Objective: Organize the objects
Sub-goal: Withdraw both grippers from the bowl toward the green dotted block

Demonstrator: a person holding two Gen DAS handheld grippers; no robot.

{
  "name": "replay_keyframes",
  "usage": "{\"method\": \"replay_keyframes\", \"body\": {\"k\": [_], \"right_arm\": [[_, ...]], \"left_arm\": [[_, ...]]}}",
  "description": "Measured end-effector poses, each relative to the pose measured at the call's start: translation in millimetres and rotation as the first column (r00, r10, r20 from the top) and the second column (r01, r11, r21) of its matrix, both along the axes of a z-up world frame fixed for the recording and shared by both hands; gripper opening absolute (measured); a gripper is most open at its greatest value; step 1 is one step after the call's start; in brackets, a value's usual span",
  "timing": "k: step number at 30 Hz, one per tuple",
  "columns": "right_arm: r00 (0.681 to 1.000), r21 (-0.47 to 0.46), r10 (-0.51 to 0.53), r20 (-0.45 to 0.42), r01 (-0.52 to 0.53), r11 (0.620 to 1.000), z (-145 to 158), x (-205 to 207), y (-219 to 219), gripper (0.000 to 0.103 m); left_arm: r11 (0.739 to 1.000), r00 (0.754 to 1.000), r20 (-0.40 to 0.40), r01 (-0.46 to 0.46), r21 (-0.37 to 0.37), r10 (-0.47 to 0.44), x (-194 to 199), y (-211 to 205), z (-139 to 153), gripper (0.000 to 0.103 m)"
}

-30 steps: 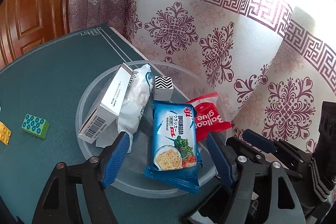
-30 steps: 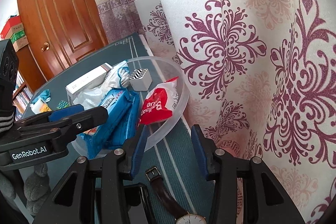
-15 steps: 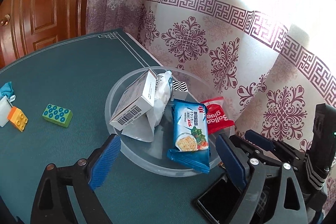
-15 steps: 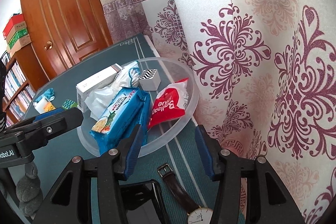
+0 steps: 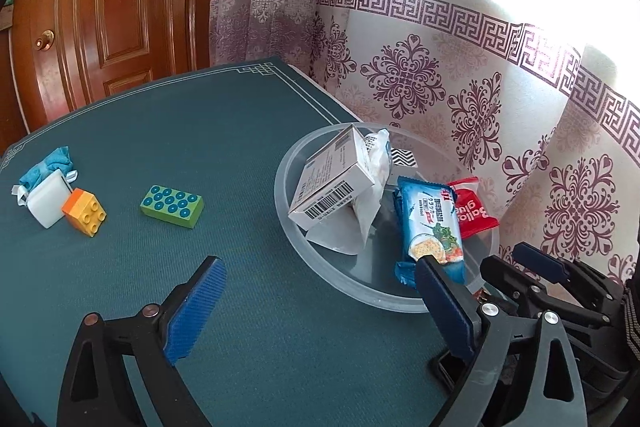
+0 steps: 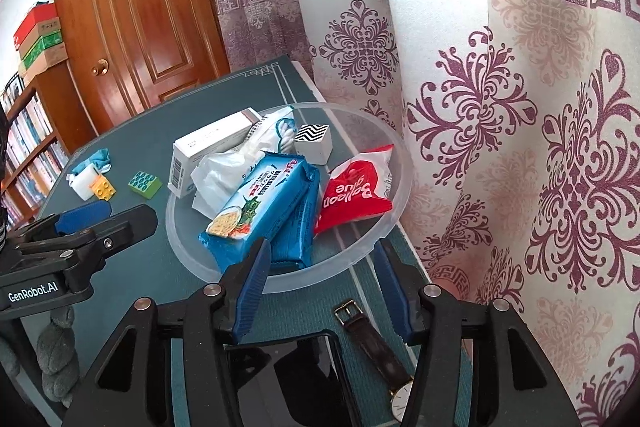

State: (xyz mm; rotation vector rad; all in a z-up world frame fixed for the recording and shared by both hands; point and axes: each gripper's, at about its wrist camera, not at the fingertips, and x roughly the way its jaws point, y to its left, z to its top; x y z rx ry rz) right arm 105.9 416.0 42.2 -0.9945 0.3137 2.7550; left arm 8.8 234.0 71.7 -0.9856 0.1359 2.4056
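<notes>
A clear plastic bowl (image 5: 282, 199) (image 6: 405, 183) holds a white box (image 5: 332, 183), a white bag (image 6: 224, 167), a zigzag-patterned cube (image 6: 314, 143), a blue cracker pack (image 5: 434, 223) (image 6: 260, 207) and a red glue packet (image 5: 474, 213) (image 6: 356, 195). My left gripper (image 5: 320, 263) hovers at the bowl's near-left rim, its jaws opening wide with nothing between them. My right gripper (image 6: 322, 247) is at the bowl's near rim, its jaws opening and empty. A green brick (image 5: 172, 206), an orange brick (image 5: 84, 211) and a white block (image 5: 48, 203) lie loose on the table.
A wristwatch (image 6: 376, 343) and a dark phone (image 6: 304, 379) lie on the green tabletop under the right gripper. A patterned curtain (image 6: 500, 107) hangs right behind the bowl. A blue cloth (image 5: 50, 163) sits by the white block. A wooden door (image 5: 120, 7) stands beyond the table.
Both grippers have drawn back from the bowl, and their jaws have spread wider. The cracker pack, earlier between the left fingers, lies free in the bowl. More of the table shows.
</notes>
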Motion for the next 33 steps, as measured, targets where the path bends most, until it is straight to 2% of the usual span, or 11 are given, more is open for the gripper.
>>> {"method": "replay_keyframes", "body": {"k": [3,14,33], "right_arm": [[1.0,0.018,0.006,0.002,-0.006,1.0,1.7,0.5,-7.4,0.06],[1.0,0.066,0.015,0.024,-0.016,0.998,7.0,-1.9,-35.1,0.061],[0.991,0.08,0.116,0.069,-0.122,0.989,5.5,-20.7,-98.7,0.062]], "left_arm": [[1.0,1.0,-0.014,-0.018,-0.017,0.018,0.3,-6.8,-1.8,0.098],[0.997,0.997,-0.03,-0.072,-0.039,0.071,-1.3,-33.0,-6.4,0.099],[0.984,0.986,-0.037,-0.164,-0.063,0.162,-7.2,-87.1,-19.1,0.101]]}}
